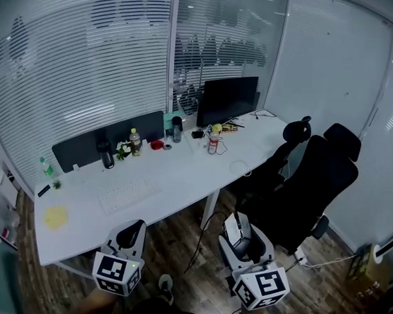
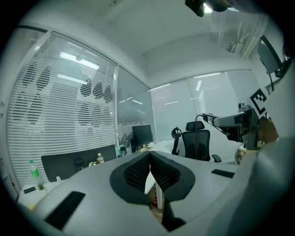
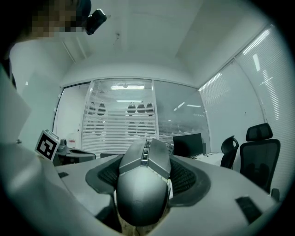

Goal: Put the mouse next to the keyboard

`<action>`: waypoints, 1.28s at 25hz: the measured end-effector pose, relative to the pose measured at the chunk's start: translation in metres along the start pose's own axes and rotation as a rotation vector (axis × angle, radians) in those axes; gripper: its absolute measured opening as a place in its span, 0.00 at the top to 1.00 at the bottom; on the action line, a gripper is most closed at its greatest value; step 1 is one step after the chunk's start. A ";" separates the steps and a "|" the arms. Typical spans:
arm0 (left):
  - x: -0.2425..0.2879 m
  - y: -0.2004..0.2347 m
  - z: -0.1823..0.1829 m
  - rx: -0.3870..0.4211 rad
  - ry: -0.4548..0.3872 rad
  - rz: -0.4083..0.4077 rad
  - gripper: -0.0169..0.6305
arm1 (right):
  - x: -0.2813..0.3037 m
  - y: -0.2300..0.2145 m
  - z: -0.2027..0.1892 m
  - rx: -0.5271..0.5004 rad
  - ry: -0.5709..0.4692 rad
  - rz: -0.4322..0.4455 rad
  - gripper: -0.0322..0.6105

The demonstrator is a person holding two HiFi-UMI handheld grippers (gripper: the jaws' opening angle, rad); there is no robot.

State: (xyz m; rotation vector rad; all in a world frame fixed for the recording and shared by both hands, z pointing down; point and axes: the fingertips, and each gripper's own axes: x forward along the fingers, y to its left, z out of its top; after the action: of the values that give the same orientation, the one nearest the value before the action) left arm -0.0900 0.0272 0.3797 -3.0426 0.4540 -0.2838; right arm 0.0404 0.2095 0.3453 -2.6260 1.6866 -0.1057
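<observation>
A white keyboard (image 1: 127,194) lies on the white desk (image 1: 189,175), near its front edge. Both grippers hang low in front of the desk, above the wooden floor. My right gripper (image 1: 239,227) is shut on a grey mouse (image 1: 236,230); in the right gripper view the mouse (image 3: 142,184) fills the space between the jaws and its wheel points forward. My left gripper (image 1: 130,236) is below the keyboard, and its pads (image 2: 138,173) meet with nothing between them. Neither gripper view shows the keyboard.
A dark monitor (image 1: 227,99) stands at the back right of the desk, with bottles (image 1: 135,142), a can (image 1: 213,145) and a grey divider panel (image 1: 107,142) along the back. A yellow cloth (image 1: 55,216) lies at the front left. Two black office chairs (image 1: 318,183) stand right of the desk.
</observation>
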 end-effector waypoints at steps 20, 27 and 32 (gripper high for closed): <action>0.147 0.132 0.027 -0.091 -0.085 -0.059 0.93 | 0.181 -0.023 0.002 -0.009 0.067 -0.067 0.48; 0.171 0.172 0.018 -0.202 -0.084 -0.068 0.93 | 0.229 -0.015 0.004 -0.038 0.086 -0.039 0.48; 0.184 0.180 0.018 -0.208 -0.072 -0.061 0.93 | 0.252 -0.018 0.012 -0.049 0.074 -0.012 0.48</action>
State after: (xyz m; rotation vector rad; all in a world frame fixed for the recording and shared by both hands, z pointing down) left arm 0.0349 -0.1988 0.3801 -3.2609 0.4108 -0.1371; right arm 0.1622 -0.0119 0.3456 -2.7007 1.7172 -0.1655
